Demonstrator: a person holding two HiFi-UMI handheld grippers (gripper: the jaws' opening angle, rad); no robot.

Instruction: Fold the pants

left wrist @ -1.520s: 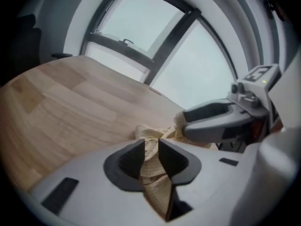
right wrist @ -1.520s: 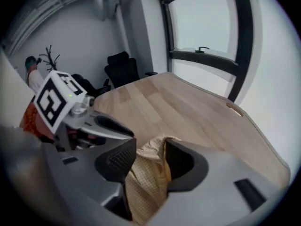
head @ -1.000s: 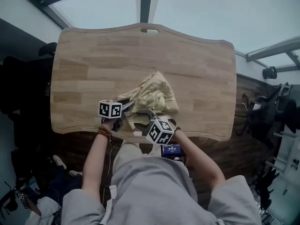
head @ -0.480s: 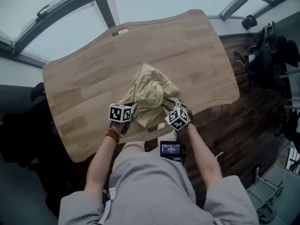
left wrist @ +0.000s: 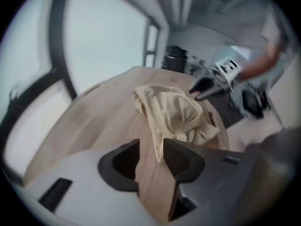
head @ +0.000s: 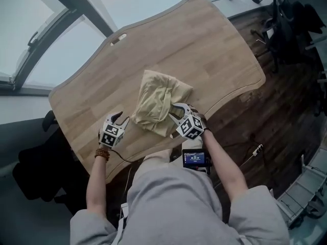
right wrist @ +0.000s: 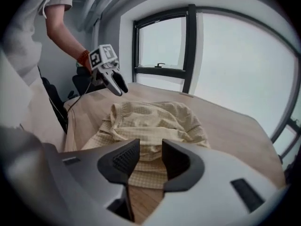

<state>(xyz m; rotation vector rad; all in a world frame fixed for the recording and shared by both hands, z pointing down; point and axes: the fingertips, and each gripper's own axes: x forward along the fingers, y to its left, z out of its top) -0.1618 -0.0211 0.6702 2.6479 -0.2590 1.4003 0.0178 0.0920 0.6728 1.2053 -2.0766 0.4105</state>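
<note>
Yellow pants (head: 155, 101) lie released; left tool (head: 119, 118) just opened and drew aside, right tool (head: 177, 111) stands open.

Your left gripper (head: 121, 118) has come off the pants (head: 156, 101). A second ago it sat at their near-left edge, and half a second ago it was against the cloth. It now stands clear to their left, near but not touching. Its jaws have just been opening. Bare table (head: 204, 50) wood shows between them, with a corner of the pants just beyond.

Your right gripper (head: 173, 112) has shifted from the near edge to the near-right corner of the pants. Its jaws are narrower than a second ago but apart, with cloth showing in the gap.

The pants have settled into a flatter, tighter heap.
</note>
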